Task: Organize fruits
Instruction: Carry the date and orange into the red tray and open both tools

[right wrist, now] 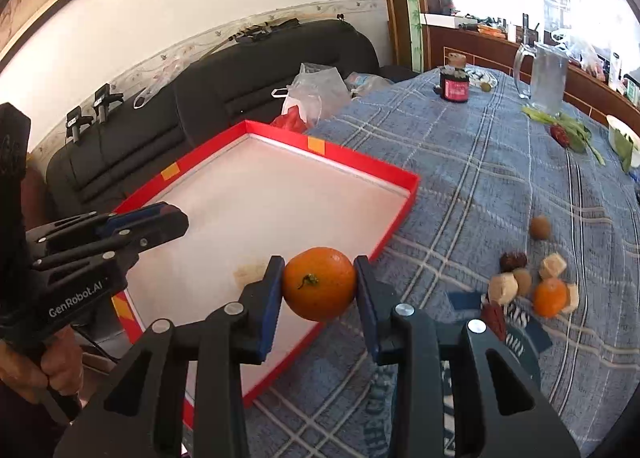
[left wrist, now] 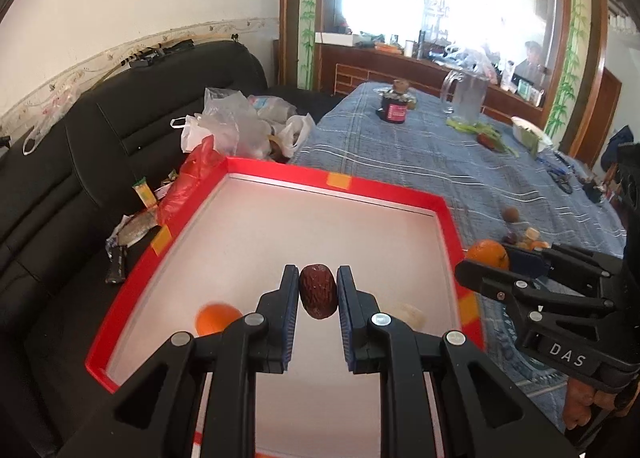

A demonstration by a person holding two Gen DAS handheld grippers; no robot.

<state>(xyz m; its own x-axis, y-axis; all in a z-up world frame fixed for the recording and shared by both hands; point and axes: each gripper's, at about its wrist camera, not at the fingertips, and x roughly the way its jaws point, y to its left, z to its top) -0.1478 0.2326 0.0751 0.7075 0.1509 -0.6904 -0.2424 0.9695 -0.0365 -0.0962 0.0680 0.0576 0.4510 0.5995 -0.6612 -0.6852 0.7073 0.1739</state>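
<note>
Left wrist view: left tongs (left wrist: 318, 290) pinch a date (left wrist: 318, 292), upright, tray (left wrist: 336, 181) directly below; right tongs (right wrist: 320, 286) pinch an orange (right wrist: 320, 284) over tray's near edge, left nearer to drop

1. The shallow rectangular cardboard tray (right wrist: 404, 181) has red walls, orange tape patches and a pale whitish floor.
2. The woven tabletop cloth (right wrist: 500, 185) is blue-grey, checked with white lines.
3. The round glossy mandarin (right wrist: 320, 284) is orange with a green stem.
4. The wrinkled oval date (left wrist: 318, 290) is dark reddish-brown.
5. The padded sofa (left wrist: 120, 105) is black.
</note>
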